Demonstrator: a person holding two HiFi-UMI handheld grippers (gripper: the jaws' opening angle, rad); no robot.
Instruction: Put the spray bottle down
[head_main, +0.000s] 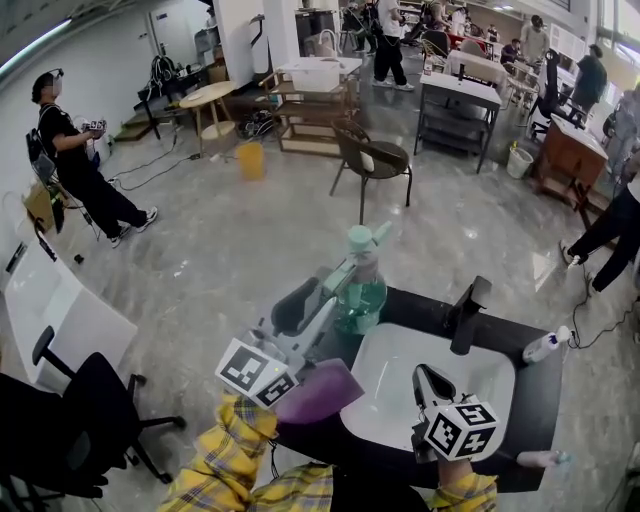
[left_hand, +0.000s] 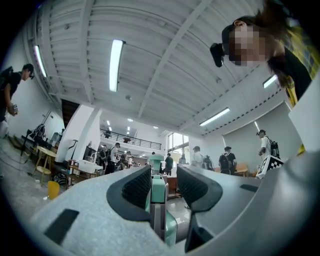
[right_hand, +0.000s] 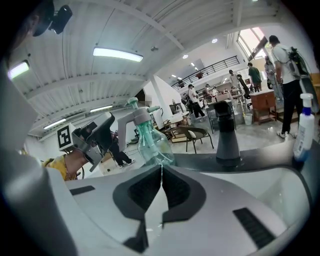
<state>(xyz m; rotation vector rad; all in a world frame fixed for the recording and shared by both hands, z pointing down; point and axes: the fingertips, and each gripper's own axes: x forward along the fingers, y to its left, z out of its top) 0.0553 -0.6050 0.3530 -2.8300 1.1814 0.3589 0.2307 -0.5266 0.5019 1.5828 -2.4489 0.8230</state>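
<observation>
Head view: the spray bottle (head_main: 362, 295), clear teal-tinted plastic with a rounded belly and a pale green trigger head, stands upright on the dark tabletop (head_main: 530, 400), just beside the back left corner of the glossy white basin (head_main: 385, 355). The left gripper (head_main: 340, 275) reaches up to the bottle's neck. The right gripper (head_main: 430, 380) hovers over the basin, in front of a black, angular faucet (head_main: 465, 315).

Left gripper view: the ribbed black fingers (left_hand: 137, 187) are spread and released. We see the bottle's blocky green trigger head in the gap between them, with clear space on the right-hand side; no pad presses on it.

Right gripper view: the fingers (right_hand: 145, 190) are clenched together on nothing, with only a hairline seam between the pads. Beyond them the bottle stands vertical, its dip tube visible through the plastic. A slim white bottle (right_hand: 304, 132) stands at the far right.
</observation>
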